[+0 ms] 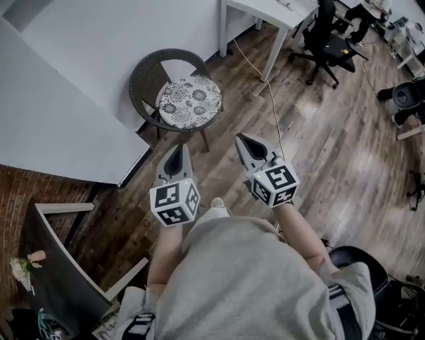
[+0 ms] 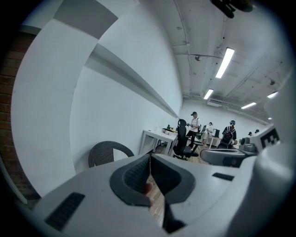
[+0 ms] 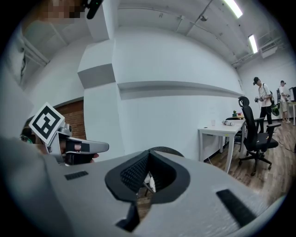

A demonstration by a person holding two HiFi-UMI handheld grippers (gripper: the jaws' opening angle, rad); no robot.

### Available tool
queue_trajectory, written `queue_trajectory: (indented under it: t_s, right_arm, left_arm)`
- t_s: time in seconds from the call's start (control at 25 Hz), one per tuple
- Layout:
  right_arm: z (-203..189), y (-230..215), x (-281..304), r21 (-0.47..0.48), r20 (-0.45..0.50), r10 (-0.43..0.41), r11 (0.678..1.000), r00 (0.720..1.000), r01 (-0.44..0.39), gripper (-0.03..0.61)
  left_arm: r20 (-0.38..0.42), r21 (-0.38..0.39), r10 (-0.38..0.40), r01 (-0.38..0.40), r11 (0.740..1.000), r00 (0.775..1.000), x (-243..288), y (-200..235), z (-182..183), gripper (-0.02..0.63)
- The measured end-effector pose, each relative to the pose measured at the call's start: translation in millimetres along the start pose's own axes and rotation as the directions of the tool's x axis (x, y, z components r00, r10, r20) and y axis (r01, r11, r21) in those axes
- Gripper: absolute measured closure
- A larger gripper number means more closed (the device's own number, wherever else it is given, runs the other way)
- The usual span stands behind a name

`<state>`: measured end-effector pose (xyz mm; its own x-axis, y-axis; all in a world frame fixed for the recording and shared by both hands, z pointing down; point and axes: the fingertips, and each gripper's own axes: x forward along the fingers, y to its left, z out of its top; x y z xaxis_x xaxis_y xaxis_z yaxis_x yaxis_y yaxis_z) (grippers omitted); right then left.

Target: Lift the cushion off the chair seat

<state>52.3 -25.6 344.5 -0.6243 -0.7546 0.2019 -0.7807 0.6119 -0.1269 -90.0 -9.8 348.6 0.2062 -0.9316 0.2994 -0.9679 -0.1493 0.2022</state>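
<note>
A round cushion (image 1: 190, 101) with a black-and-white flower print lies on the seat of a dark wicker chair (image 1: 147, 75) against the white wall. My left gripper (image 1: 176, 151) and right gripper (image 1: 242, 141) are held side by side above the wooden floor, short of the chair, both pointing toward it. Both are shut with nothing between the jaws. In the left gripper view the chair back (image 2: 107, 152) shows left of the closed jaws (image 2: 150, 158). In the right gripper view the chair (image 3: 167, 152) sits just behind the closed tips (image 3: 149, 156), and the left gripper (image 3: 79, 149) shows at left.
A white desk (image 1: 265, 14) stands behind and right of the chair, with a cable (image 1: 273, 106) trailing across the floor. Black office chairs (image 1: 328, 41) stand at the back right. People (image 2: 195, 126) stand far off. A dark frame (image 1: 61, 260) stands at lower left.
</note>
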Motion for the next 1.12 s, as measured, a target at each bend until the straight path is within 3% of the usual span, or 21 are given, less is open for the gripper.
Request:
queue_trajectory:
  t_s: [0.32, 0.6, 1.12]
  right_arm:
    - [-9, -5, 40, -0.032, -0.057, 0.015, 0.999, 0.998, -0.017, 0.583]
    - [-38, -17, 75, -0.031, -0.139, 0.033, 0.999, 0.990, -0.038, 0.583]
    - [-105, -100, 202, -0.053, -0.263, 0.093, 0.993, 0.960, -0.110, 0.581]
  left_arm:
    - [-0.022, -0.023, 0.022, -0.022, 0.999, 1.000, 30, 30, 1, 0.604]
    - [-0.077, -0.066, 0.071, -0.076, 0.995, 0.994, 47, 54, -21, 0.604]
    - [-0.137, -0.099, 0.145, -0.159, 0.982, 0.980, 155, 91, -43, 0.604]
